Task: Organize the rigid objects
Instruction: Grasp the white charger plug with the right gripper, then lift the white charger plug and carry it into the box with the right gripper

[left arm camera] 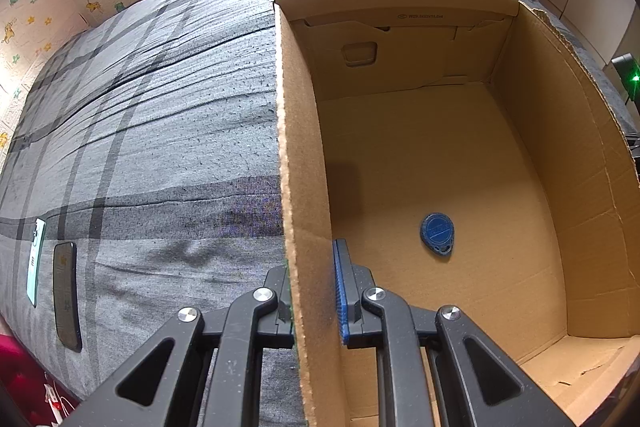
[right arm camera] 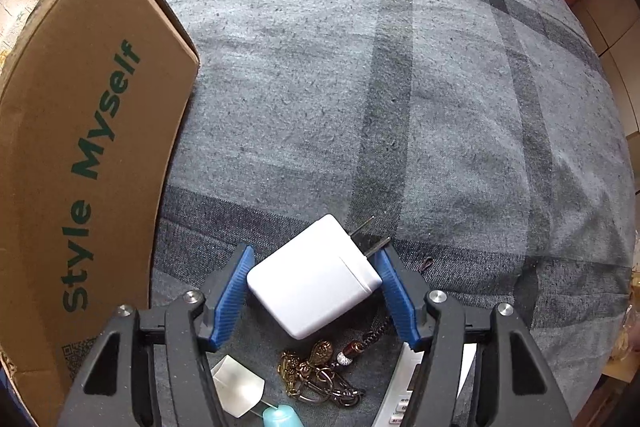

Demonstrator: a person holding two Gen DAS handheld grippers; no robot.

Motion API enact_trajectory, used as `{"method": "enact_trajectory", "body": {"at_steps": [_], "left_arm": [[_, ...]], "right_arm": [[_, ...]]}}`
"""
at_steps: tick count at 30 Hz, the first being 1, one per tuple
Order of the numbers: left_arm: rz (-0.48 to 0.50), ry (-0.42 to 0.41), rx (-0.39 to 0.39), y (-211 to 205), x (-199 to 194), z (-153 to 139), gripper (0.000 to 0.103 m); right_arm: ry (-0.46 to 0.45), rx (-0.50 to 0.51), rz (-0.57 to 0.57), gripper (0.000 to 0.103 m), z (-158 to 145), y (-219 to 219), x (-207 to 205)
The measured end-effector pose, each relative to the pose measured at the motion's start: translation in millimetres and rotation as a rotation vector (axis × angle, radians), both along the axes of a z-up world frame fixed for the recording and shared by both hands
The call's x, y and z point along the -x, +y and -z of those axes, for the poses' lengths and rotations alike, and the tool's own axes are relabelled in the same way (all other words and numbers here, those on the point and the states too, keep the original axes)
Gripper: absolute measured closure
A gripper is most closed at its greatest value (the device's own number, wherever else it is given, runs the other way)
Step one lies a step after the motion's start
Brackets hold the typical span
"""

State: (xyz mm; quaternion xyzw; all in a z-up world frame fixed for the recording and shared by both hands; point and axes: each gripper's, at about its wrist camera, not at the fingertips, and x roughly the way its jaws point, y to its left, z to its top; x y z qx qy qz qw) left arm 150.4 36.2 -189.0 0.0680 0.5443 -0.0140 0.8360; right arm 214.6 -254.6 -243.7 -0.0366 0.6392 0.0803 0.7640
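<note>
My left gripper (left arm camera: 312, 259) is shut on the left wall of an open cardboard box (left arm camera: 304, 187), one finger outside and the blue-padded finger inside. A blue key fob (left arm camera: 437, 233) lies on the box floor. In the right wrist view, my right gripper (right arm camera: 314, 253) points down over a white plug charger (right arm camera: 312, 283) lying on the grey plaid cover. Both blue pads touch opposite corners of the charger, whose metal prongs stick out toward the upper right. The same box (right arm camera: 80, 107), printed "Style Myself", stands to the left of it.
A bunch of keys and charms (right arm camera: 316, 371), a small clear plastic piece (right arm camera: 238, 387), a teal cap (right arm camera: 282, 417) and a white remote (right arm camera: 404, 387) lie just behind the charger. Two phones, one dark (left arm camera: 66, 301) and one teal (left arm camera: 36, 259), lie left of the box.
</note>
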Motion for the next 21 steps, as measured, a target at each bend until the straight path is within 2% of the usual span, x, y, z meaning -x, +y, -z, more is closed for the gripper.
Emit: {"method": "enact_trajectory", "body": {"at_steps": [21], "left_arm": [[0.001,-0.003,0.006,-0.5,0.2,-1.8,0.089]], "right_arm": [[-0.065,0.031,0.027,0.036,-58.8,-6.0,12.0]]}}
